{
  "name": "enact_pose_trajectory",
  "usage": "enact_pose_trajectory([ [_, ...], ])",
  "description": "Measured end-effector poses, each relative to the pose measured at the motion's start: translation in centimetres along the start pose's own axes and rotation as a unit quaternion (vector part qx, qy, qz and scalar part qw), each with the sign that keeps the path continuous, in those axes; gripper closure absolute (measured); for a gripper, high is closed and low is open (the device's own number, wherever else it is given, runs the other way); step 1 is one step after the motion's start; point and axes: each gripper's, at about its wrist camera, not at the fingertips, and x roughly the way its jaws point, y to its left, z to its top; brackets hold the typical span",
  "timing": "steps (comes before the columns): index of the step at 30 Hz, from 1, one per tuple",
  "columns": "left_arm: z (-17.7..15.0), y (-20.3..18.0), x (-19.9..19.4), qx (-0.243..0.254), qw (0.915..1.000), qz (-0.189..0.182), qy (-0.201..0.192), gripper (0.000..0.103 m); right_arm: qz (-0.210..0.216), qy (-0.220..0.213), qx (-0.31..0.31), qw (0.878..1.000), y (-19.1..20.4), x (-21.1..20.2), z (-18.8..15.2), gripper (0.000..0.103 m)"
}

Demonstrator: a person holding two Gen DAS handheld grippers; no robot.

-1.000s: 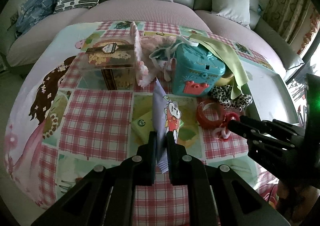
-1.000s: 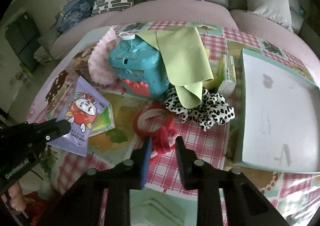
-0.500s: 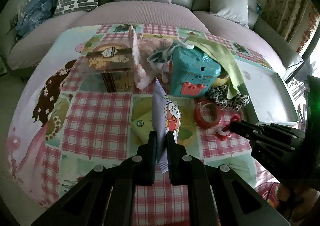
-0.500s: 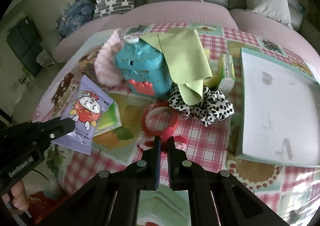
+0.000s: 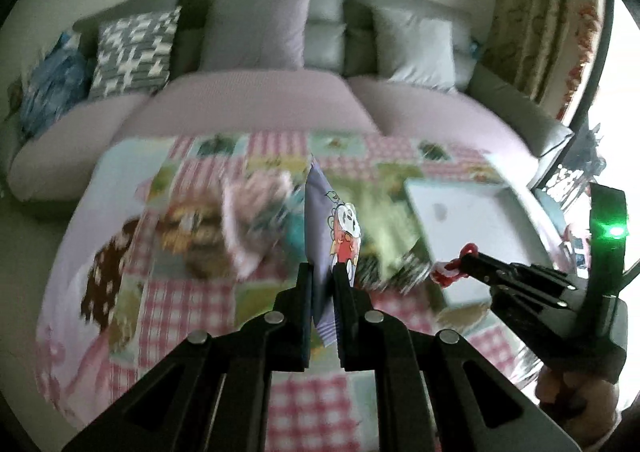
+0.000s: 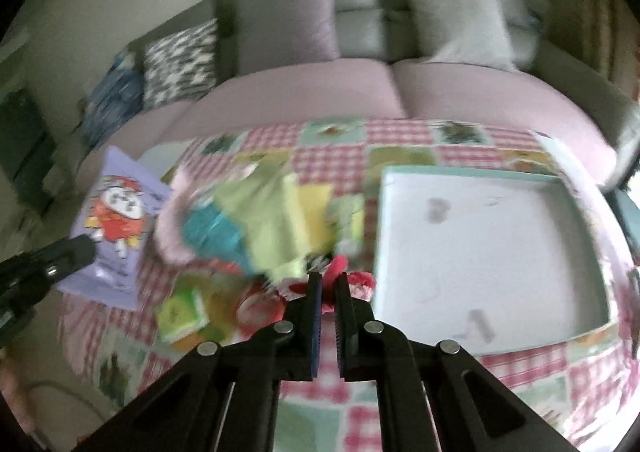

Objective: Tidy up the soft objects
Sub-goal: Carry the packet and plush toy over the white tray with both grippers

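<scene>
No lettering is legible anywhere: the purple snack packet [image 6: 116, 228] carries a cartoon figure and small print too blurred to read, and the patchwork tablecloth [image 6: 400, 144] shows only checks and picture squares, with no words or numbers discernible.

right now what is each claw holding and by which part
The left claw pinches the purple snack packet by its bottom edge. The right claw pinches the red hair tie by its knotted end; the frames are blurred.
</scene>
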Motion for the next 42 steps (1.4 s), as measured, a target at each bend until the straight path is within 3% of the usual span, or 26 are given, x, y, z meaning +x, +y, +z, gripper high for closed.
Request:
enact_pose_trajectory([
  [3,2.1,-2.6,0.6,0.028,0.9994,-0.015,-0.010,0.093,-0.027,-0.015,0.041,0.999,-2.5,-0.1,1.7,0.097],
  [8,4.5,-7.8,4.1,0.060,0.9965,-0.058,0.009,0.093,-0.070,-0.023,0.096,0.993,-6.7,0.7,3.3,0.097],
  [13,5.8,-12.6,8.6,0.092,0.9932,-0.061,0.036,0.093,-0.124,-0.012,0.145,0.981,-11.3,2.1,4.6,0.097],
  [19,5.7,-16.5,13.8,0.115,0.9891,-0.061,0.069,0.093,-0.156,0.006,0.192,0.969,-16.6,4.5,4.9,0.097],
  [24,5.4,-18.0,17.3,0.113,0.9875,-0.065,0.088,0.093,-0.171,0.019,0.214,0.962,-19.5,6.3,4.0,0.097],
  [31,6.1,-19.1,21.8,0.101,0.9885,-0.057,0.097,0.093,-0.190,0.005,0.214,0.958,-21.8,7.2,4.5,0.097],
  [42,6.4,-19.6,24.2,0.091,0.9883,-0.062,0.105,0.092,-0.198,0.007,0.220,0.955,-23.1,7.3,4.9,0.095],
])
